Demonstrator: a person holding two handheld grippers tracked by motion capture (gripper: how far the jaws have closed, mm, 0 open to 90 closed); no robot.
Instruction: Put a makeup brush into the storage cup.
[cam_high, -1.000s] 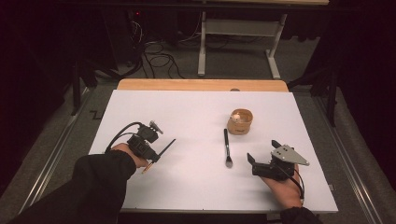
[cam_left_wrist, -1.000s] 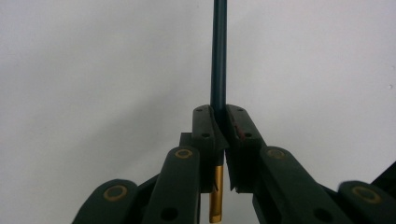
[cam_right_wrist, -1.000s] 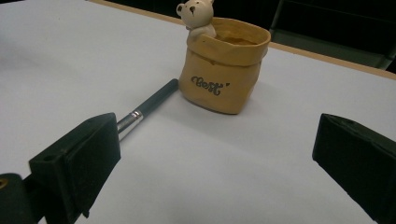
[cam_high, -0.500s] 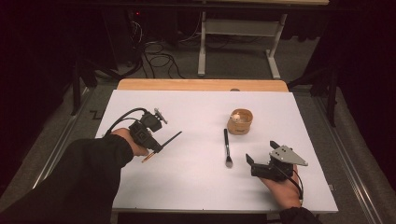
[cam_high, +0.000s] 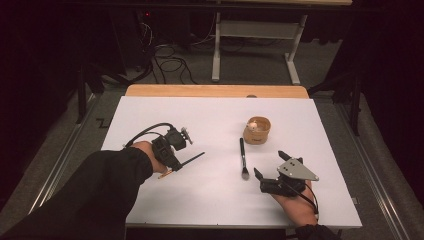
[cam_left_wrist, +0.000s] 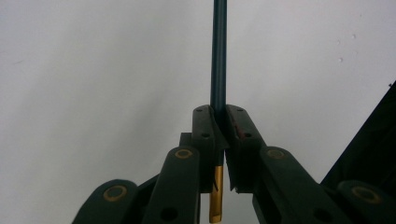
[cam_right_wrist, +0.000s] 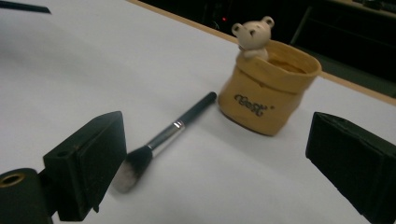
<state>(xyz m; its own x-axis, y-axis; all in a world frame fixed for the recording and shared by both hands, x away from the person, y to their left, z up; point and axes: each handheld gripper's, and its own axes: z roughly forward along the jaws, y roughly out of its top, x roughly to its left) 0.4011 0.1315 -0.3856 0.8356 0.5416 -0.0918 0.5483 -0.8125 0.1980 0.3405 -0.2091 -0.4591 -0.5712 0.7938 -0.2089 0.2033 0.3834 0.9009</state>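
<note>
A table (cam_high: 165, 115) with a plain white top stands lengthwise before me, a strip of pale wood showing along its far edge. Two things lie directly on it, right of the middle. A small tan pot (cam_high: 257, 131) shaped like a folded sack, with a little bear figure at its rim, stands upright. Just beside it, nearer, a dark-handled makeup brush (cam_high: 243, 158) lies flat, bristles toward the near edge.

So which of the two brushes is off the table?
The thin dark-handled brush with the gold ferrule, clamped in the left claw. The fluffy makeup brush lies flat beside the bear pot.
</note>
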